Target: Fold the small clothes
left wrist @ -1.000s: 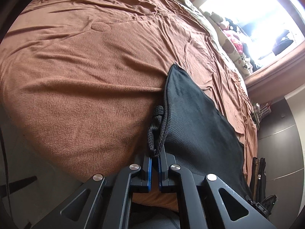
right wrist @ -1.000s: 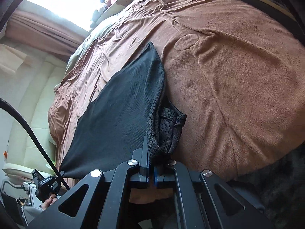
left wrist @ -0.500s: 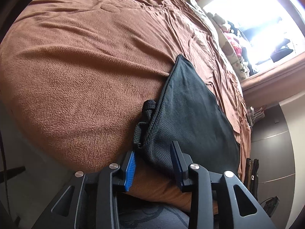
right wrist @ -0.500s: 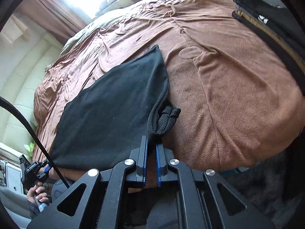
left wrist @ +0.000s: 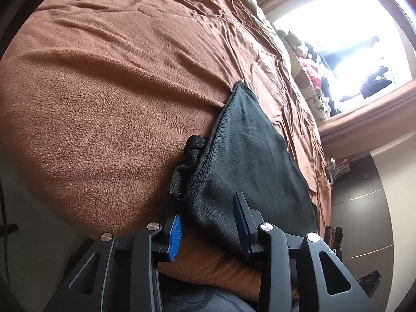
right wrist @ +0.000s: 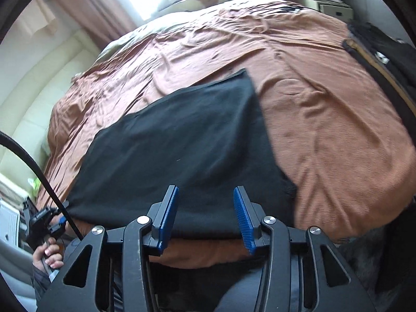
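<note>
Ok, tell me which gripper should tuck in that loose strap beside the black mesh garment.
Probably left: the left gripper is open right below the strap of the black mesh garment; the right-wrist view doesn't show it.

A bed carries a rumpled brown fleece blanket [left wrist: 109, 98]. A black mesh garment [right wrist: 182, 150] lies flat on it near the front edge; dark folded clothes [right wrist: 384, 59] sit at the right edge.

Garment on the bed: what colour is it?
Black mesh garment, lying on the brown blanket; its weave shows best in the left wrist view.
</note>
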Demonstrator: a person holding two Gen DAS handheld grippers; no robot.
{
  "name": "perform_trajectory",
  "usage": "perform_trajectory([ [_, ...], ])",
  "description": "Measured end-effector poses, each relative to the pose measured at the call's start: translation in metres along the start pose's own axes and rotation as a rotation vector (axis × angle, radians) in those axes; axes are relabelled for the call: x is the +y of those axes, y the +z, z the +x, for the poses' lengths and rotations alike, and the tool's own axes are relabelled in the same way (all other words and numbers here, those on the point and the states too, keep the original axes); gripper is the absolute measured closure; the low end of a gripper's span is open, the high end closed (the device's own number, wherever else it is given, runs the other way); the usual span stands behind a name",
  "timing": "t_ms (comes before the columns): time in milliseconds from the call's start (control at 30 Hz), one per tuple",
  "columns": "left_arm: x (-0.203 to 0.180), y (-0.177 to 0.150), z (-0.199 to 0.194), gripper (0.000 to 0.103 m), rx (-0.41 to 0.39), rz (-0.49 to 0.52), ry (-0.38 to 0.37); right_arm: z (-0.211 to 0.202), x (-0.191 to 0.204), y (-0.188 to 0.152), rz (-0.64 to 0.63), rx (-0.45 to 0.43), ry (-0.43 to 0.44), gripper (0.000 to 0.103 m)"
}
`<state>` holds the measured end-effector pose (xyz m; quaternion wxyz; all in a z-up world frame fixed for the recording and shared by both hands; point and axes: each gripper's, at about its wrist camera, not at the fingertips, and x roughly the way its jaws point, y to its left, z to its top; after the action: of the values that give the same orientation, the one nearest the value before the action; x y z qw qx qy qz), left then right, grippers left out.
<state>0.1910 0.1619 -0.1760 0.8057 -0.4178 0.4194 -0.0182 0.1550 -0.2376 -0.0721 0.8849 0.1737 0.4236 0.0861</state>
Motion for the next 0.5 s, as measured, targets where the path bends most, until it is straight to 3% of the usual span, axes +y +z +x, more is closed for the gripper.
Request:
perform_trajectory([
  [500,0.0,-0.006,0.002,0.07,-0.03,-0.014,0.039,0.088,0.088,0.0,-0.21,0.162,0.146,0.089],
])
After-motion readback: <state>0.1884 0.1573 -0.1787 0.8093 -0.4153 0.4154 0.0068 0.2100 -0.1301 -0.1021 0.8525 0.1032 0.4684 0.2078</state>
